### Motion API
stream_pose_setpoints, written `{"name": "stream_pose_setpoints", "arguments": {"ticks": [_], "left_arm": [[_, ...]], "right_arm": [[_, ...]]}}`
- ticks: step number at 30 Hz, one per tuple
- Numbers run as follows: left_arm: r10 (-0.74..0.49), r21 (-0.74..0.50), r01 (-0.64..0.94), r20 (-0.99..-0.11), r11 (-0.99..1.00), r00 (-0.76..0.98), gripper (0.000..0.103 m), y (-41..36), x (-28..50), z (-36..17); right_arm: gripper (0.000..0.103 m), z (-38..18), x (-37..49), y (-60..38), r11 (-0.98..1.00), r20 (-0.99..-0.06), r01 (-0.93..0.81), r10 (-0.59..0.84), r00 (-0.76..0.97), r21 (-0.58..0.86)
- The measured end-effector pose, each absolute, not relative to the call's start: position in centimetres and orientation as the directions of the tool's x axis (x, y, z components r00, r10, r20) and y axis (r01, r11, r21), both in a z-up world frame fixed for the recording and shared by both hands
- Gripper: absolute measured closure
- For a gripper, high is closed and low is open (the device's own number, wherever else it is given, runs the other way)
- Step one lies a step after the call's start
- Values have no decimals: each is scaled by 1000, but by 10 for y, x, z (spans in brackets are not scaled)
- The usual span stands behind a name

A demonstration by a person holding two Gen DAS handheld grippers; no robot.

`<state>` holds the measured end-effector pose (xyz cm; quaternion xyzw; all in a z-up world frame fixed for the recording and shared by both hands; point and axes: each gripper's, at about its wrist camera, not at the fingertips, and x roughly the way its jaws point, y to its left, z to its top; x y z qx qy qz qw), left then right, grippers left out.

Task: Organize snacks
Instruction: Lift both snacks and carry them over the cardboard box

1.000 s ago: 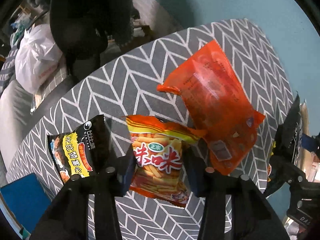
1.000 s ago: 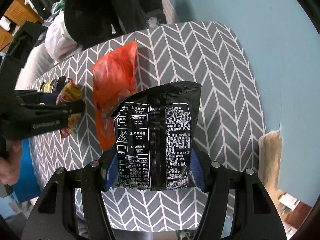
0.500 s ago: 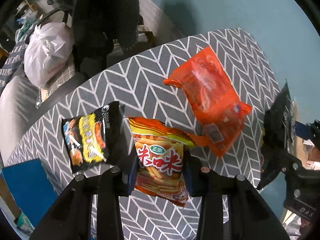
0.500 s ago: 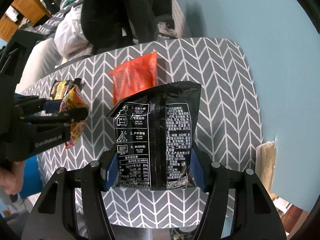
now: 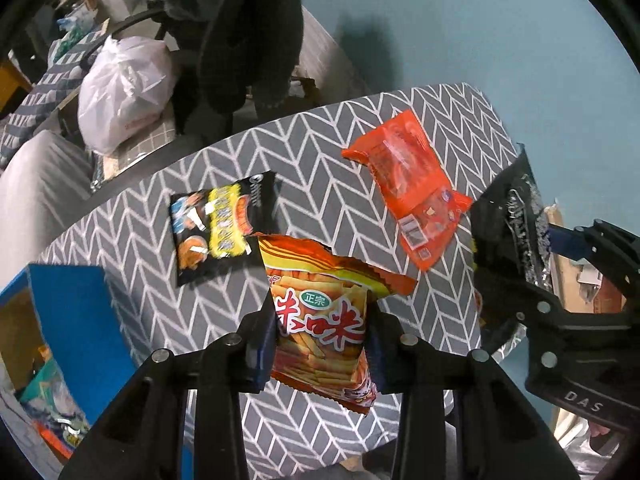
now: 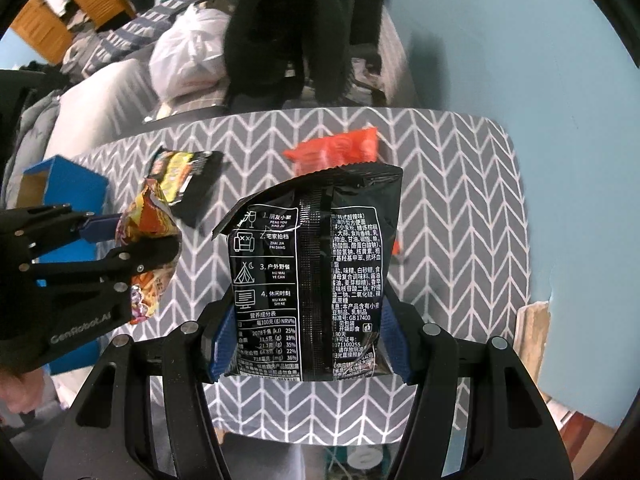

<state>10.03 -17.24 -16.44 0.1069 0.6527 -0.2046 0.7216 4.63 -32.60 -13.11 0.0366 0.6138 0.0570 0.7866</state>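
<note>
- The left gripper (image 5: 320,334) held an orange stick-snack bag (image 5: 320,320) between its blue-padded fingers (image 5: 262,344), jaws narrow and pressing the pack's sides.
- That bag was orange and yellow with large red-and-white characters, a green oval badge and printed fried sticks; its crimped top edge stood above the fingers and its lower corner hung below them, clear of the table.
- The right gripper (image 6: 306,344) held a black bag (image 6: 312,280) at its lower edge, jaws at a middling width and closed against both sides.
- The black bag showed its back: white text, four numbered icons, a nutrition panel and a vertical centre seam, the pack upright and slightly puffed.
- On the grey chevron table (image 5: 320,184) lay a black-and-yellow bag (image 5: 220,226) just beyond the left gripper, and a translucent orange bag (image 5: 412,188) near the far right corner.
- A blue box (image 5: 76,320), open and with packets inside, stood off the table's left edge.
- Compared with a second earlier: the left jaws had narrowed on the orange stick-snack bag, which then rested on the table; both grippers stood higher, more of the table was in view, and the blue box's interior had come into sight.
- The right grip on the black bag was unchanged.
</note>
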Motion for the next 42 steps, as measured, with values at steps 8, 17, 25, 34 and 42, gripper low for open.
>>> {"name": "stream_pose_setpoints", "arguments": {"ticks": [8, 17, 25, 34, 42], "left_arm": [[-157, -106, 380, -982, 919, 107, 66, -127, 87, -137], [-166, -117, 306, -976, 945, 140, 67, -72, 77, -110], [-176, -135, 227, -969, 964, 173, 67, -22, 72, -89], [-156, -128, 141, -964, 982, 214, 67, 35, 64, -77], [-126, -117, 50, -965, 992, 231, 67, 87, 60, -72]], "right_arm": [[41, -114, 46, -288, 984, -958, -126, 152, 245, 124], [41, -96, 49, -236, 966, -950, -222, 184, 252, 128], [41, -83, 50, -186, 941, -942, -313, 214, 257, 129], [41, -76, 54, -130, 902, -941, -415, 239, 239, 124], [41, -73, 60, -79, 860, -937, -487, 282, 207, 151]]}}
